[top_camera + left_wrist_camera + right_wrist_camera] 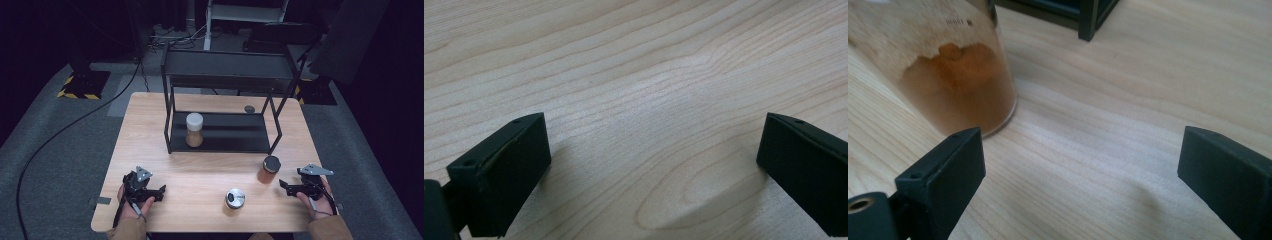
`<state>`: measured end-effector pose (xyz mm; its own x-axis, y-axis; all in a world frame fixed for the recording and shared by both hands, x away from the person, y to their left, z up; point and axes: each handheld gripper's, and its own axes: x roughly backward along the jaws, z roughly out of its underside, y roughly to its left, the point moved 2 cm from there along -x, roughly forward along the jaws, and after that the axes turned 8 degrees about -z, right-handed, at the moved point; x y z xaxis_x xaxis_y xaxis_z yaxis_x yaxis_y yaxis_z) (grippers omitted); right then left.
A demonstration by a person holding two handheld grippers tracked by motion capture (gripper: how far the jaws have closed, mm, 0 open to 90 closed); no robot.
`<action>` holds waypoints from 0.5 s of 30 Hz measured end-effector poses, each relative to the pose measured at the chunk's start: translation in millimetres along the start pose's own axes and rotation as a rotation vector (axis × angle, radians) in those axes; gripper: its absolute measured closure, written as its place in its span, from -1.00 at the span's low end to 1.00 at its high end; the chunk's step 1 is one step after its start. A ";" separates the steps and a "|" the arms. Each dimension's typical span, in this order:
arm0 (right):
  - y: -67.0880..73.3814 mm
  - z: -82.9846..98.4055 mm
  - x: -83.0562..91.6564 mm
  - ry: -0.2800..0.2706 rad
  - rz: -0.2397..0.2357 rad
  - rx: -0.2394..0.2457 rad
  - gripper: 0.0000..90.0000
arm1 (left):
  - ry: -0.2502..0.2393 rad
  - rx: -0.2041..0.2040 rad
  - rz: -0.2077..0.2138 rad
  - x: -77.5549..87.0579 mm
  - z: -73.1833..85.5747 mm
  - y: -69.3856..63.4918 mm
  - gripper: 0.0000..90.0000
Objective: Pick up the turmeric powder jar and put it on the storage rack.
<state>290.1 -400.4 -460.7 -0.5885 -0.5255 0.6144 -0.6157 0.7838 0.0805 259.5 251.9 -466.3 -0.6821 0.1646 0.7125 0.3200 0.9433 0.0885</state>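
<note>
In the high view, a jar with a dark lid and orange-brown powder (269, 169) stands on the wooden table (150, 130), right of centre. My right gripper (284, 186) rests just right of it, pointing left, jaws open. The right gripper view has that jar (958, 85) close ahead at the left, outside the wide-open, empty right gripper (1083, 175). A silver-lidded jar (234, 199) stands near the front edge. A white-lidded jar (194, 129) sits on the lower tier of the black shelf (225, 135). My left gripper (160, 192) lies at the front left, open (649, 170) over bare wood.
The black metal shelf takes up the far half of the table, and one of its legs (1088, 20) stands just beyond the dark-lidded jar. A small dark round object (249, 108) lies behind the shelf. Cables run over the grey floor at the left.
</note>
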 end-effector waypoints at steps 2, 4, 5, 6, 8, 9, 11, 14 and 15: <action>1.2 0.3 3.3 -0.022 0.001 0.008 -0.89 | 0.000 0.000 0.000 0.0 0.0 0.0 -0.99; 3.5 0.3 6.7 -0.043 0.005 0.018 -0.89 | 0.000 0.000 0.000 0.0 0.0 0.1 -0.99; 4.6 0.2 8.6 -0.053 0.005 0.023 -0.89 | 0.001 -0.002 0.000 0.1 -0.2 0.2 -0.99; 5.9 0.2 10.5 -0.063 0.006 0.026 -0.89 | 0.000 0.000 0.000 0.0 -0.1 0.0 -0.99; 8.9 0.0 14.4 -0.083 0.012 0.040 -0.89 | 0.000 0.000 0.000 0.0 0.0 0.0 -0.99; 10.2 -0.4 16.4 -0.093 0.015 0.047 -0.89 | 0.001 -0.002 0.000 0.1 -0.2 0.2 -0.99; 13.0 -1.6 20.1 -0.104 0.026 0.064 -0.89 | 0.000 0.000 0.000 0.0 0.0 0.0 -0.99; 15.9 -3.1 26.3 -0.126 0.027 0.070 -0.89 | 0.000 0.000 0.000 0.0 0.0 0.0 -0.99; 17.1 -3.6 28.1 -0.133 0.027 0.075 -0.89 | 0.001 -0.002 0.000 0.1 -0.2 0.2 -0.99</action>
<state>265.0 -400.5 -439.2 -0.6669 -0.5474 0.5055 -0.6330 0.7741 0.0032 259.6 252.0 -466.1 -0.6813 0.1640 0.7134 0.3214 0.9426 0.0902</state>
